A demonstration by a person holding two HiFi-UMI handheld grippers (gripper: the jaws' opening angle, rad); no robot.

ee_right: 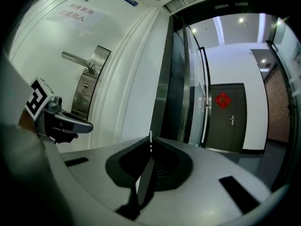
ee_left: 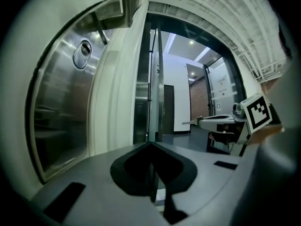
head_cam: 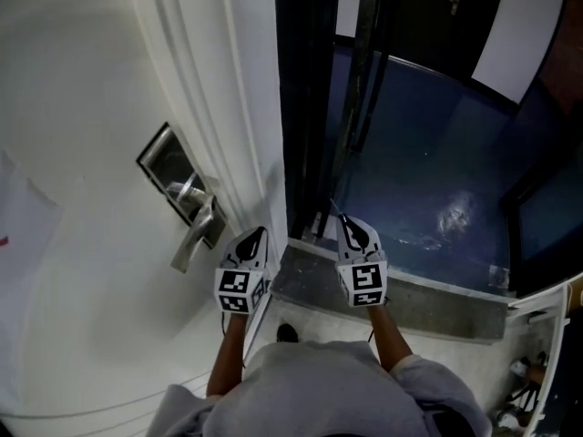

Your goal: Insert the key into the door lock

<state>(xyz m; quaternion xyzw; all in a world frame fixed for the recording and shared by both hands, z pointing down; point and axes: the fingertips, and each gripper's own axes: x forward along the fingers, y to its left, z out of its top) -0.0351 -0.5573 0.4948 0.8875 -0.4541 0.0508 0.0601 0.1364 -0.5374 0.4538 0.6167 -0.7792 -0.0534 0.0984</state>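
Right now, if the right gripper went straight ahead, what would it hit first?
Likely the dark door frame beside the white door, not the lock plate off to the left; depth is unclear.

The white door (head_cam: 82, 80) carries a steel lock plate (head_cam: 160, 164) and lever handle (head_cam: 194, 236).

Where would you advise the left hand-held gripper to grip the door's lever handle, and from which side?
Probably the lever handle near its free end, away from the door edge, coming square-on, one jaw above, one below: it is a slim horizontal bar standing off its plate.
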